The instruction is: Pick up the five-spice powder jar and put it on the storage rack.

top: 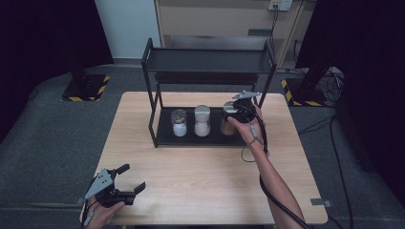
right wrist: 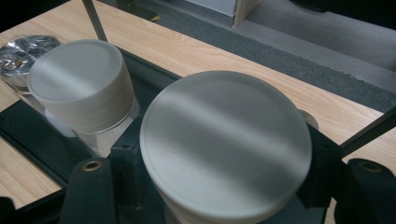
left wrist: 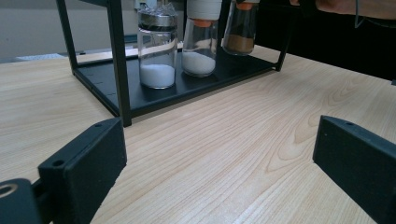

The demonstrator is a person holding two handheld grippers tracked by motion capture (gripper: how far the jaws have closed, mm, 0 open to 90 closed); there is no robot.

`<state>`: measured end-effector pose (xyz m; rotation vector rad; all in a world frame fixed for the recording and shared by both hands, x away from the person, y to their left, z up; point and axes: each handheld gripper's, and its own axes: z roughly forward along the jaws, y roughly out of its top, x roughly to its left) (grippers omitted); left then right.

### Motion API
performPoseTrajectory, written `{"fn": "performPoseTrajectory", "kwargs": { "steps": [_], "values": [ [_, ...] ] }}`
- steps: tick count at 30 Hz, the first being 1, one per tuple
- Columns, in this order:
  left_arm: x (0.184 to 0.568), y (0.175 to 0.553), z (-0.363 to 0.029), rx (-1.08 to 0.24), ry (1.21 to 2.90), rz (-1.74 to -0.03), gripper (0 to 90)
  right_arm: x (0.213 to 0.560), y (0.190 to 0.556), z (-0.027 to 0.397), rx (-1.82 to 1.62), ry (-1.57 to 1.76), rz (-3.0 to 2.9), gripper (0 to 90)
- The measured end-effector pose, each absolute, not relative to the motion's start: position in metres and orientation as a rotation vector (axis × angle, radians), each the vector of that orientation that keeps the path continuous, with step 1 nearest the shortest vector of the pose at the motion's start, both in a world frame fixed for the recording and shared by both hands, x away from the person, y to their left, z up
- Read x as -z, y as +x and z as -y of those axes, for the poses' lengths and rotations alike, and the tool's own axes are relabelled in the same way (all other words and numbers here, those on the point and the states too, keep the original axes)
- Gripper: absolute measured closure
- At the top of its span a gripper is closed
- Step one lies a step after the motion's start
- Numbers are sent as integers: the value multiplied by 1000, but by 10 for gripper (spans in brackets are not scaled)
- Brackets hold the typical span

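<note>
The right claw (top: 237, 114) was closed tight around a jar of brown powder (top: 228, 125). In the right gripper view, the jar's big white lid (right wrist: 226, 144) sat between the two black jaws. The jar was at the right end of the bottom shelf of a black rack (top: 152, 90) on the wooden counter (top: 200, 176). I could not tell if it was touching the shelf. Two more jars stood just beside it in a row. The middle jar (top: 202, 121) had a white lid and white powder. The left jar (top: 179, 123) had a shiny lid and white powder too. The left claw (top: 130, 180) was well apart from the rack, near the front of the counter. Its jaws were wide open and held nothing.
</note>
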<state>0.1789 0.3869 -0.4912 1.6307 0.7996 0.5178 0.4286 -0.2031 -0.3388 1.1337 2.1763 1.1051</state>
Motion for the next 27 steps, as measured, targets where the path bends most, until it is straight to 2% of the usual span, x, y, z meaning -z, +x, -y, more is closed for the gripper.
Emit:
{"fn": "performPoseTrajectory", "kwargs": {
  "steps": [27],
  "values": [
    [491, 179, -387, -520, 1632, -800, 18, 354, 437, 190, -1082, 1130, -2207, 342]
  ]
}}
